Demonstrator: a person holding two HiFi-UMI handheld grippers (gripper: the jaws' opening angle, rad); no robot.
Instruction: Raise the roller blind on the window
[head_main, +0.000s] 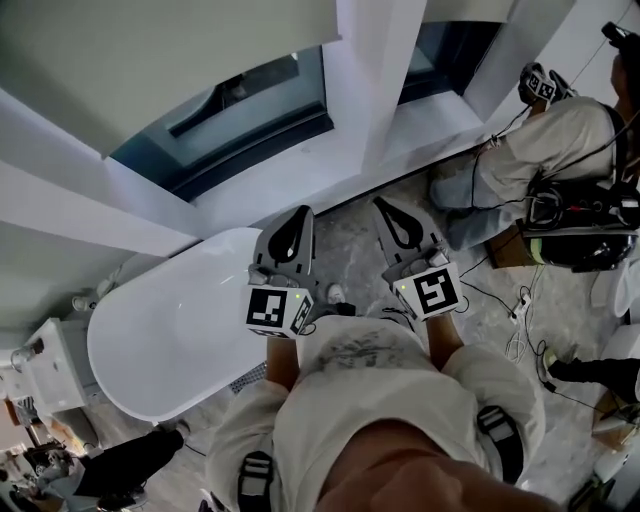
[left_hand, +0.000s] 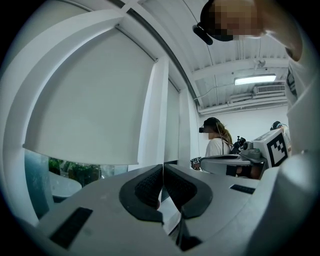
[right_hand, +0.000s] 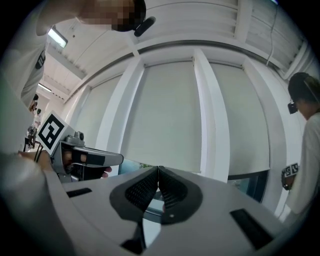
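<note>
The pale roller blind hangs over the upper part of the window, with dark glass bare below its bottom edge. In the left gripper view the blind fills the left side, its hem above greenery outside. Several blind panels between white posts show in the right gripper view. My left gripper and right gripper are held side by side in front of my body, well short of the window. Both are shut on nothing, left and right. No pull cord shows.
A white bathtub lies below the window at my left. A white post divides the panes above a white sill. A person sits on the floor at right among cables. Cluttered gear stands at bottom left.
</note>
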